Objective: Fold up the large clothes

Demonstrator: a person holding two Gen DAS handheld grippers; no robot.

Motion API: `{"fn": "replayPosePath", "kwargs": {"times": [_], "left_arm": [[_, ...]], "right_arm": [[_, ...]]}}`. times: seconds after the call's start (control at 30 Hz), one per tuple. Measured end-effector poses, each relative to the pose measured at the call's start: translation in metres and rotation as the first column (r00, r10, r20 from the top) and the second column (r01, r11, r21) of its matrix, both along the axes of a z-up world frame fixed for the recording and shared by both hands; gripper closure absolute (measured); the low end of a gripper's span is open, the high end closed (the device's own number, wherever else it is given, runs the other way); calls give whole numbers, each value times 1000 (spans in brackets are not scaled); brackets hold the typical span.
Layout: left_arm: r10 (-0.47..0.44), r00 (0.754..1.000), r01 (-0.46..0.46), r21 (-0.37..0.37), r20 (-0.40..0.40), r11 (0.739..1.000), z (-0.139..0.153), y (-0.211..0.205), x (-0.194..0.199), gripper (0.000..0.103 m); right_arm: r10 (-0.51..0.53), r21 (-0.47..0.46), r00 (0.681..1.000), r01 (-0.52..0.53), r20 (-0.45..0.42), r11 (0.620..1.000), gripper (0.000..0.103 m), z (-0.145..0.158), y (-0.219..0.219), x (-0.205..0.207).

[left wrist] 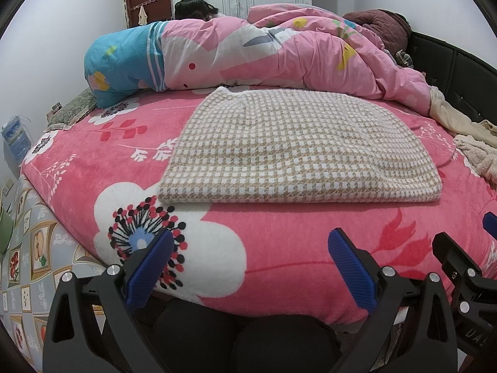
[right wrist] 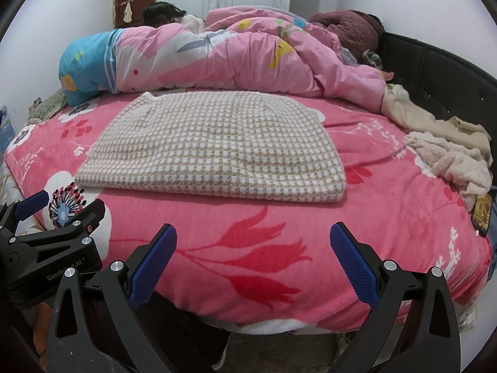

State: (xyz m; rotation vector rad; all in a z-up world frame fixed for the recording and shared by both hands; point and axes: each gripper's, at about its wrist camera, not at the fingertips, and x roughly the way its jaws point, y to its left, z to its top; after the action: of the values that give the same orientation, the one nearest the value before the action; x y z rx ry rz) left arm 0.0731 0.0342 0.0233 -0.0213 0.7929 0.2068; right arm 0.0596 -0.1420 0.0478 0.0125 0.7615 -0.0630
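Both grippers hover empty at the bed's near edge, the checked garment folded beyond them.

Left gripper (left wrist: 250, 267) and right gripper (right wrist: 253, 264) have jaws spread wide, holding nothing; the checked garment (left wrist: 279, 152) lies as a flat rectangle mid-bed on the pink floral blanket (left wrist: 279, 248), just before the rumpled pink duvet (left wrist: 264, 56). Risk, as I judge it: a further fold pinched through to the plush blanket would drag both and skew the stack. Only the right wrist view shows a dark phone-like object (right wrist: 481, 214) at the bed's right edge, beside the cream fleece heap (right wrist: 450, 158).
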Motion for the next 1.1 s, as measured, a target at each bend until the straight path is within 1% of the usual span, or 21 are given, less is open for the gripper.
{"fn": "replayPosePath", "kwargs": {"times": [1.1], "left_arm": [[1, 1000, -1, -1, 2, 1000, 0, 0, 1, 5]], "right_arm": [[19, -10, 1000, -19, -5, 1000, 7, 0, -2, 0]]}}
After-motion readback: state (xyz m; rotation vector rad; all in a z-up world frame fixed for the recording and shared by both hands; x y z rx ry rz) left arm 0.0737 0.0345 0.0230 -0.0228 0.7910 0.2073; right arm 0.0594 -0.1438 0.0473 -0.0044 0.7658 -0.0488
